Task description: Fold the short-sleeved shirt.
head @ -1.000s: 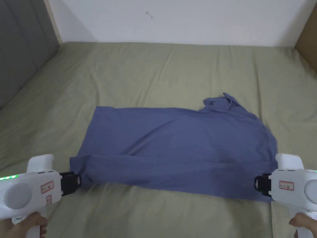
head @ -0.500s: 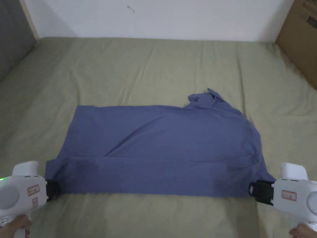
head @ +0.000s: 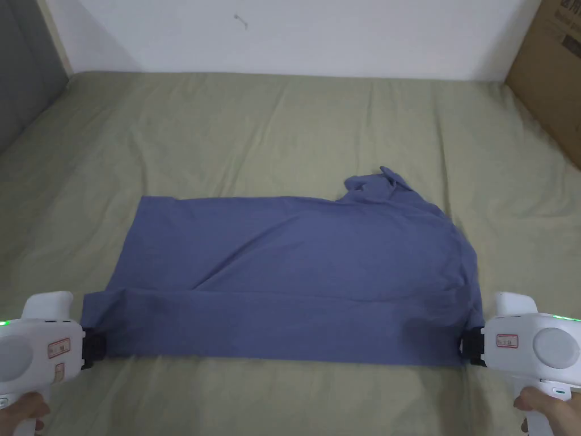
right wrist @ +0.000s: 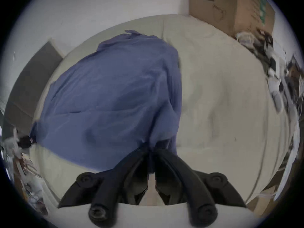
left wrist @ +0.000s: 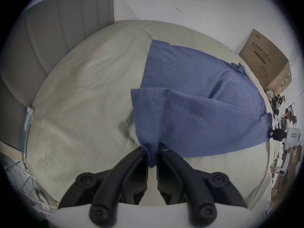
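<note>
A: What do the two sets of fingers hold?

B: The left gripper (left wrist: pixel 152 151) has its jaws closed to a narrow slit, with a gathered corner of the blue shirt (head: pixel 295 272) pinched between them. The right gripper (right wrist: pixel 151 149) is likewise closed on a bunched corner of the same shirt. In the head view the left gripper (head: pixel 93 346) grips the near-left corner and the right gripper (head: pixel 470 347) the near-right corner.

A: How does the shirt lie?

B: It rests on the bed (head: pixel 283 125), its long axis running left to right across the head view. The near strip is doubled over as a band between the two grippers. The crumpled collar end (head: pixel 377 181) points to the far right; the straight short edge lies at the left.

A: What surrounds it?

B: An olive sheet, creased, bare on every side of the shirt. A grey padded headboard (head: pixel 25 85) stands at the left, a white wall (head: pixel 340 34) at the far side, and a cardboard box (head: pixel 553 74) at the right, well apart from the shirt. Nothing lies on top of the shirt. A hand (head: pixel 25 410) holds the left gripper's handle and another hand (head: pixel 539 400) holds the right.
</note>
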A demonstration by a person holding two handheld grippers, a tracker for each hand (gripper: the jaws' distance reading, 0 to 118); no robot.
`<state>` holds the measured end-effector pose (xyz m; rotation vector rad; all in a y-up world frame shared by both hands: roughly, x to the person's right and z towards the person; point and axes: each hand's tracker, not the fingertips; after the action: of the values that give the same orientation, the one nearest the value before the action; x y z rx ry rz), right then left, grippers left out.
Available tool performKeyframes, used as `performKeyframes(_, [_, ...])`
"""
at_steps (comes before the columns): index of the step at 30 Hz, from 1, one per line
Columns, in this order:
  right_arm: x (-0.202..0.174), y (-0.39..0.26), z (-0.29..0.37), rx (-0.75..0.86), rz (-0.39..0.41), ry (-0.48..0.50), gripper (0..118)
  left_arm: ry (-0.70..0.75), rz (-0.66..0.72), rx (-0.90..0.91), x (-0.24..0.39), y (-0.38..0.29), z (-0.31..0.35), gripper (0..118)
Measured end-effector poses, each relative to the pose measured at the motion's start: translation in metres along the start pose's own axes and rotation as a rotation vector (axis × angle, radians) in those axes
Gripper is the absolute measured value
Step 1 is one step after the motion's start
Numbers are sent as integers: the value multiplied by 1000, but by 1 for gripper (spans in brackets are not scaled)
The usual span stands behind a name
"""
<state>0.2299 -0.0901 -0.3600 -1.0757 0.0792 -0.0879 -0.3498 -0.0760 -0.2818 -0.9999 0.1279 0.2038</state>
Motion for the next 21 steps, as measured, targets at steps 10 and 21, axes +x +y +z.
performKeyframes(10, [21, -18, 62, 33, -25, 36, 7, -14, -73, 41, -1, -24, 43, 8])
performKeyframes(21, [37, -52, 34, 5, -82, -13, 38, 58, -67, -21, -2, -68, 32, 48])
